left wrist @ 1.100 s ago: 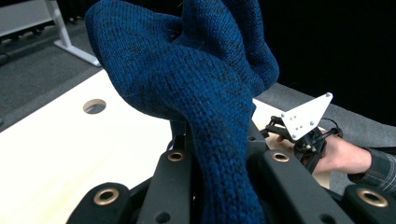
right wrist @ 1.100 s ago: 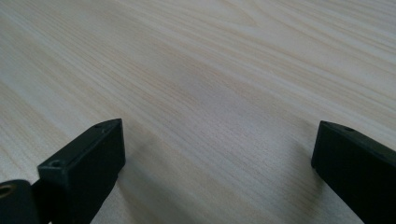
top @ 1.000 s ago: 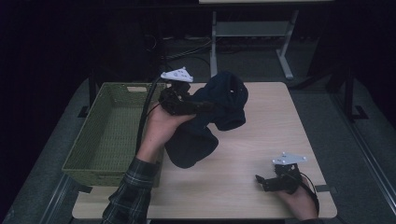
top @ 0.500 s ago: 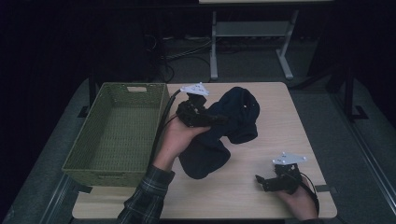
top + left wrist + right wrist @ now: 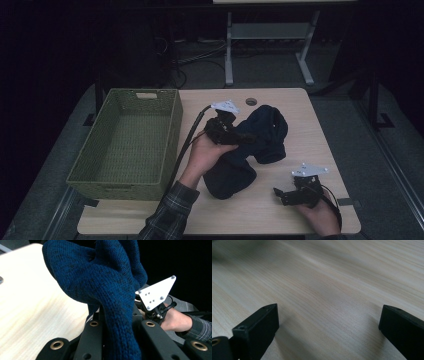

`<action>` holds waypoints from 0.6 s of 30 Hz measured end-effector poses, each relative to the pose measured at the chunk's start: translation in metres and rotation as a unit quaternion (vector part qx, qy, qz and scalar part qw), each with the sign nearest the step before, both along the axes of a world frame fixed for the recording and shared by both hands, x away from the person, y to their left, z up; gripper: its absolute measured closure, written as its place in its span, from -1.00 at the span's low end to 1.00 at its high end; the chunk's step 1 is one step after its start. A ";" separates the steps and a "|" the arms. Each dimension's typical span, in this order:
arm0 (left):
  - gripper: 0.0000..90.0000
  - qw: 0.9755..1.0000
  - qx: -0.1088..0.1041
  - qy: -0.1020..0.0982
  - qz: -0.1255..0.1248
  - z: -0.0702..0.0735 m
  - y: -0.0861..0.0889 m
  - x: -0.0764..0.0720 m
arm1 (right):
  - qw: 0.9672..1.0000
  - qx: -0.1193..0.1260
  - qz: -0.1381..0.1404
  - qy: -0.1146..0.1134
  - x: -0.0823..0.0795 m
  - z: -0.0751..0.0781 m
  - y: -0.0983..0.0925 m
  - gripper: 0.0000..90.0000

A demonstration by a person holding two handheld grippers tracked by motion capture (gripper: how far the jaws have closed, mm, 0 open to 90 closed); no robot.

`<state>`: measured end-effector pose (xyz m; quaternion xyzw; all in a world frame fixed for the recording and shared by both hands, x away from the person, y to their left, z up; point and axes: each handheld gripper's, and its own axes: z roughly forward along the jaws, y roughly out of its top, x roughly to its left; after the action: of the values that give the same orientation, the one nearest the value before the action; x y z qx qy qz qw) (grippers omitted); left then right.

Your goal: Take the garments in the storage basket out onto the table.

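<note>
Left fingers clamping chunky navy knit garment, right fingers spread wide over pale woodgrain table

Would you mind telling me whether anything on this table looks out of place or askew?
The dark blue knit garment lies bunched in a crumpled heap mid-table, one fold pinched in the left tongs. The green basket beside it sits square, with nothing visible inside. The right tongs stand open over bare wood. Nothing looks spilled or damaged.
</note>
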<state>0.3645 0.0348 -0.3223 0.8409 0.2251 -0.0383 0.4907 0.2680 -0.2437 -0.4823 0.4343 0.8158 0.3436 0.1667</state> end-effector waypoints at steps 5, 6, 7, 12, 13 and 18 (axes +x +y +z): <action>0.75 1.000 -0.005 0.016 -0.003 -0.014 -0.009 0.002 | 1.000 0.001 0.001 0.001 0.000 0.000 0.000 -0.95; 0.75 1.000 -0.005 0.018 -0.003 -0.016 -0.010 0.002 | 1.000 0.001 0.001 0.001 0.000 0.000 0.000 -0.95; 0.75 1.000 -0.005 0.020 -0.004 -0.018 -0.012 0.003 | 1.000 0.001 0.001 0.001 0.000 0.000 0.000 -0.95; 0.75 1.000 0.002 0.025 -0.006 -0.029 -0.017 0.006 | 1.000 0.001 0.002 0.001 0.000 0.000 0.000 -0.95; 0.75 1.000 0.004 0.028 -0.007 -0.031 -0.017 0.007 | 1.000 0.001 0.001 0.001 0.000 0.000 0.000 -0.95; 0.74 0.999 0.013 0.033 -0.001 -0.043 -0.018 0.012 | 1.000 0.002 0.002 0.002 0.000 0.000 0.000 -0.95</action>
<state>0.3764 0.0173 -0.3649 0.8457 0.2409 -0.0633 0.4721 0.2679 -0.2434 -0.4823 0.4339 0.8162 0.3444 0.1641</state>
